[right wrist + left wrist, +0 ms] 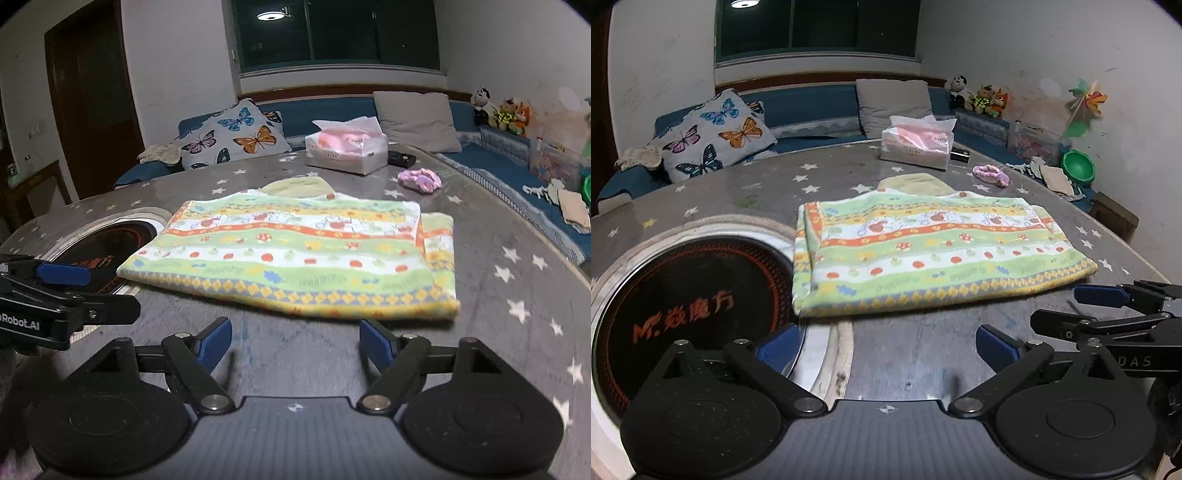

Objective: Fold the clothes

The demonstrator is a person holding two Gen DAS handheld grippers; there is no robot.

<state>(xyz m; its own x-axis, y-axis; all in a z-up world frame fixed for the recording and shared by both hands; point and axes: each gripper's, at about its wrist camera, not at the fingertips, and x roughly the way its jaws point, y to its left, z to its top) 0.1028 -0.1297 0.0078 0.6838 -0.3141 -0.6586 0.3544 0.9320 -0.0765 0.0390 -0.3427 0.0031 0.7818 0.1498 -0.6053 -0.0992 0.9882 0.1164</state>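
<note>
A striped green, orange and white patterned cloth (934, 254) lies folded flat on the grey star-print table (916, 354); it also shows in the right wrist view (303, 254). A plain pale green cloth (919, 183) pokes out behind it. My left gripper (886, 347) is open and empty, just short of the cloth's near edge. My right gripper (295, 341) is open and empty, also just short of that edge. The right gripper appears at the right of the left wrist view (1108, 306). The left gripper appears at the left of the right wrist view (66, 291).
A round black cooktop (690, 306) is set in the table left of the cloth. A tissue box (918, 142), a small dark object (960, 155) and a pink scrunchie (991, 174) lie at the far side. A blue sofa with cushions (716, 136) and toys surrounds the table.
</note>
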